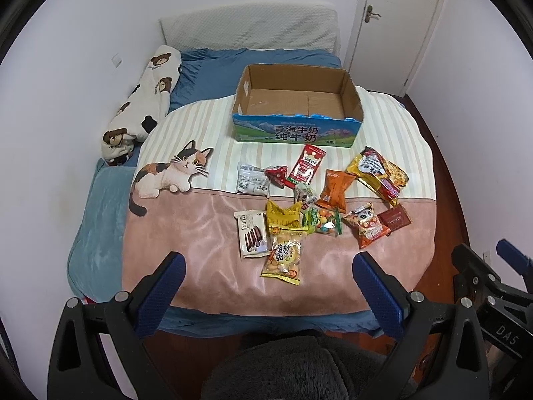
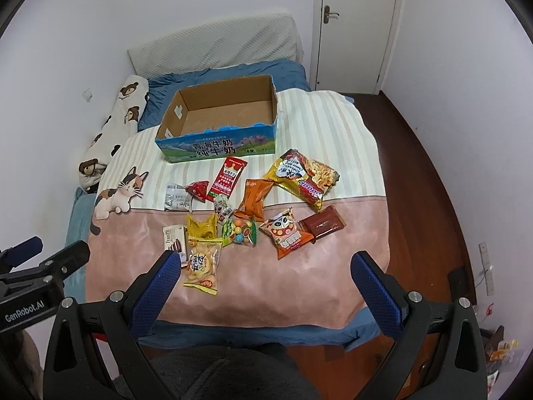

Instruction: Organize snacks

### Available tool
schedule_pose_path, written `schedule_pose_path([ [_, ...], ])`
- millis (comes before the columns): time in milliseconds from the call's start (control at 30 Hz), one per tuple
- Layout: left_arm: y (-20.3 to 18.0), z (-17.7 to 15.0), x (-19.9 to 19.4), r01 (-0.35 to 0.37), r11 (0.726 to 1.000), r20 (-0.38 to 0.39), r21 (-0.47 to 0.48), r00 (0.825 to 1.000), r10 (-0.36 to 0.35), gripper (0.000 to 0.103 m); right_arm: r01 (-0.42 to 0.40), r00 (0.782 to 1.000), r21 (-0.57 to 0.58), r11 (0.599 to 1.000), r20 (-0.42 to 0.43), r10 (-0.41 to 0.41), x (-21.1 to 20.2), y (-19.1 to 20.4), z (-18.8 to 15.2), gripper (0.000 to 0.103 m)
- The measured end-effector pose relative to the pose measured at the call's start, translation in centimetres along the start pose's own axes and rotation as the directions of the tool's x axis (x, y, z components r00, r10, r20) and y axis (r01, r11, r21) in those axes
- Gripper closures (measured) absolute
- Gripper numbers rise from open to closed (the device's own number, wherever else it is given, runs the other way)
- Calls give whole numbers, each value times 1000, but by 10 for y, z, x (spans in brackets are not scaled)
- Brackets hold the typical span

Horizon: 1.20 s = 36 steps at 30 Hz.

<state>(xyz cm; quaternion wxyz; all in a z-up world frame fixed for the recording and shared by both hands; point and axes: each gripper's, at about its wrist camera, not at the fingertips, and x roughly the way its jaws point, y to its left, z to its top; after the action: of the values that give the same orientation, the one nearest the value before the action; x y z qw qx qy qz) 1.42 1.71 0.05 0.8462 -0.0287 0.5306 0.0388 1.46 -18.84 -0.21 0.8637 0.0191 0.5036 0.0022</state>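
Several snack packets lie spread on a pink and striped cat blanket (image 1: 200, 233): a yellow biscuit bag (image 1: 283, 258) (image 2: 202, 265), a Franzzi wafer pack (image 1: 251, 233), an orange bag (image 1: 334, 190) (image 2: 255, 198), a yellow noodle pack (image 1: 378, 173) (image 2: 304, 176), a red stick pack (image 1: 304, 165) (image 2: 227, 178). An empty cardboard milk box (image 1: 296, 130) (image 2: 216, 148) stands behind them. My left gripper (image 1: 269, 273) is open and empty, above the near edge. My right gripper (image 2: 266, 273) is open and empty, level with the left one.
The blanket covers a blue bed (image 1: 213, 66) with a bear-print pillow (image 1: 143, 100) along the left wall. A white door (image 2: 356, 23) is at the back right. Wooden floor (image 2: 433, 183) runs along the bed's right side.
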Motion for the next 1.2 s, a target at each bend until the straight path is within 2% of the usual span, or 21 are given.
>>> schedule_pose_path([
  [267, 9, 7, 51, -51, 998, -43, -40, 998, 49, 0, -5, 997, 71, 997, -77, 10, 54, -16, 3, 0],
  [333, 11, 10, 71, -53, 998, -77, -44, 996, 49, 0, -10, 994, 89, 996, -105, 19, 75, -20, 6, 0],
  [533, 4, 29, 122, -75, 997, -104, -17, 992, 73, 0, -5, 988, 69, 998, -154, 15, 138, -30, 31, 0],
  [833, -27, 65, 214, -14, 999, -181, 34, 983, 20, 0, 39, 964, -131, 991, -257, -72, 243, -44, 74, 0],
  [900, -39, 71, 242, 0, 999, -227, 38, 974, 8, 0, 21, 952, -177, 984, -297, -74, 268, -49, 84, 0],
  [967, -48, 76, 270, 26, 999, -289, 24, 957, -18, 0, -19, 938, -223, 975, -340, -60, 292, -53, 94, 0],
  [1100, -73, 83, 309, -1, 999, -321, 34, 947, 12, 0, -84, 917, -348, 934, -395, -65, 341, -57, 110, 0],
  [1200, -89, 88, 337, 12, 1000, -356, 25, 935, -2, 0, -107, 898, -452, 885, -426, -110, 380, -57, 115, 0],
])
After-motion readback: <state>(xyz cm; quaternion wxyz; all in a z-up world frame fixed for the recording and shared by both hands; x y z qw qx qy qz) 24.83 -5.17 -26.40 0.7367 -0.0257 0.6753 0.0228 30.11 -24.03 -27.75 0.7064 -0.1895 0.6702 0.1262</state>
